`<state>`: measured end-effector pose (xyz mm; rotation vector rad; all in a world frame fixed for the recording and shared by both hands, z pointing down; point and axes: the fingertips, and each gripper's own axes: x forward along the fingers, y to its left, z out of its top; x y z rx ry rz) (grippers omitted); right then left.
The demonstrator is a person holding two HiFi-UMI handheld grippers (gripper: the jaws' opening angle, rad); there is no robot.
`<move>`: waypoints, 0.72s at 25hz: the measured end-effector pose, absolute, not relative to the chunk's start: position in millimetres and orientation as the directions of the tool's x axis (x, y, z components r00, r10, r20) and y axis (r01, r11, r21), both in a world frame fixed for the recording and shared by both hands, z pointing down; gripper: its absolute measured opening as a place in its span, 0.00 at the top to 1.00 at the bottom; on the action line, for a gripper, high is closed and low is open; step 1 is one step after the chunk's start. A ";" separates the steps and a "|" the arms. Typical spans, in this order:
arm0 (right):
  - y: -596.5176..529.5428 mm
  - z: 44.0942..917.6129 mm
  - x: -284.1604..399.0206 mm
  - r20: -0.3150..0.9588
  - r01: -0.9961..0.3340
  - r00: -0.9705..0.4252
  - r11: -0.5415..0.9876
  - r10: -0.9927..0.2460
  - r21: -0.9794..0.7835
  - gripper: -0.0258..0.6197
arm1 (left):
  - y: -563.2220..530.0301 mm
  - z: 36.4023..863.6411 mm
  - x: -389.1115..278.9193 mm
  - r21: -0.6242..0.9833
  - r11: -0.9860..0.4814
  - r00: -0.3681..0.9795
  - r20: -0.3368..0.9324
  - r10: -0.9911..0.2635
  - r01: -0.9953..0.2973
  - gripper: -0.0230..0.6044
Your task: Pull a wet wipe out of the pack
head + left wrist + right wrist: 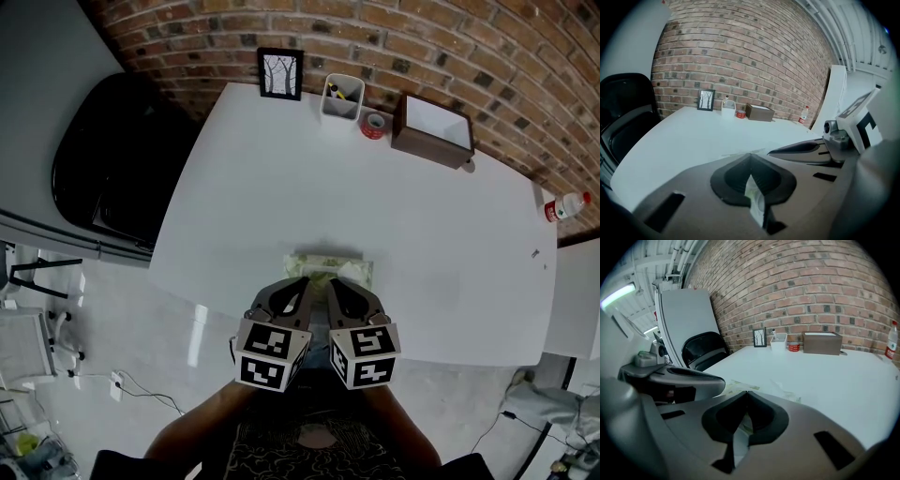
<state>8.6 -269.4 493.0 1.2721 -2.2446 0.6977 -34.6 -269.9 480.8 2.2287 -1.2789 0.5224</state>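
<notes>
**Left.** A black chair point(103, 159) stands off the corner of the white table point(281, 169).

**Left gripper** point(302, 283): jaws pressed together, clenched on a pale, green-tinted fold of the wet-wipe pack point(755, 199) that shows between the pads.

**Centre.** In the head view the pack lies flat at the table's near edge, directly under both grippers' tips, with its far half uncovered.

**Right gripper** point(333, 284): jaws likewise closed on a pale sheet from the same pack. Whether this is a wipe or the wrapper's flap cannot be told.

**Far right.** A small bottle point(565, 206) stands at the table's edge, well apart from the work.

**Handling, as a judgement.** The pack is probably light, soft and crumpling, with smooth film likely to slide on the tabletop, so one gripper should pin the wrapper near the opening. The wipe is probably limp, damp and easy to tear. It should be pinched at its exposed corner or fold and drawn out slowly, so that the next wipe does not trail after it.
</notes>
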 end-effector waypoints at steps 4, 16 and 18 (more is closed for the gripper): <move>-269.4 485.5 8.2 0.598 -0.875 -0.464 0.442 -0.654 -0.195 0.93 | -269.0 476.7 -35.6 0.236 -0.430 0.484 0.553 -0.678 -0.871 0.95; -257.9 457.7 6.1 0.562 -0.903 -0.416 0.397 -0.715 -0.163 0.93 | -253.8 460.3 -41.1 0.259 -0.472 0.534 0.521 -0.666 -0.842 0.95; -255.0 455.0 5.8 0.554 -0.908 -0.408 0.382 -0.726 -0.169 0.93 | -251.3 457.0 -42.6 0.259 -0.482 0.542 0.514 -0.666 -0.837 0.95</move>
